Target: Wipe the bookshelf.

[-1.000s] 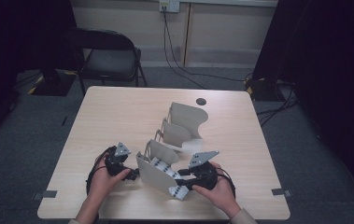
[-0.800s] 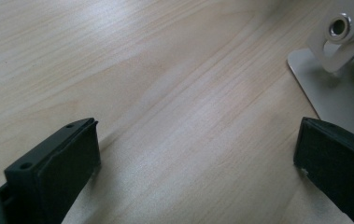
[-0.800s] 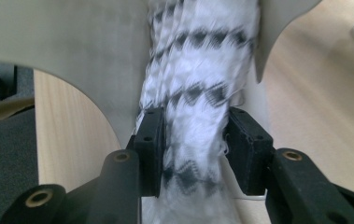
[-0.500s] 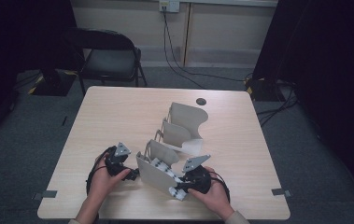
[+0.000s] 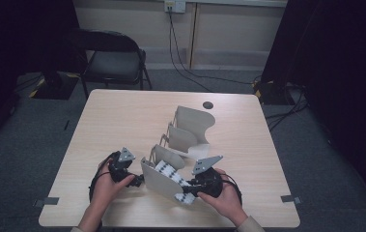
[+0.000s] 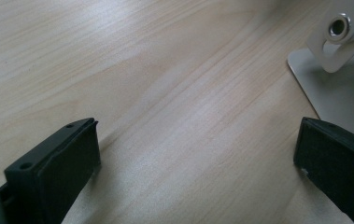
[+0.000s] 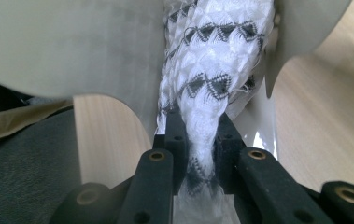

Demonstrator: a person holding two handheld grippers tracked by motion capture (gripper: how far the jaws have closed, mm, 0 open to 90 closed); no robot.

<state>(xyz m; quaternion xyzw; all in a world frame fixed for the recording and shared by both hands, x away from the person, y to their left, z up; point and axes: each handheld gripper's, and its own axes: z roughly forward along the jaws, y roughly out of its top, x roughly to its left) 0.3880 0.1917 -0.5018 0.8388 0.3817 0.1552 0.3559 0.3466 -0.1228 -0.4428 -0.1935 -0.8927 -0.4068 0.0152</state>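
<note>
- Wood surface [image 5: 122, 125], chair [image 5: 110, 60] beyond the far edge.
- Grey rack [image 5: 190, 130] of curved dividers down the middle; near panel [image 5: 159, 182] closest to the hands.
- White cloth [image 5: 173, 175] with black pattern, draped through the near slot, tail hanging over the near panel toward the right side.
- Right gripper [image 5: 190, 191]: jaws just closed, now clenched on the bunched tail of the cloth [image 7: 202, 84].
- Left gripper [image 5: 139, 180]: jaws wide apart, nothing between, just beside the rack's left end; bare surface [image 6: 165, 93] and rack foot [image 6: 338, 88] ahead.
- Handling guess: light, limp, knit-like; bunches under pinch, won't slip much, could snag on divider edges. Best hold is the gathered tail, as now; brace rack with left if pulling, since the rack looks light enough to slide.
</note>
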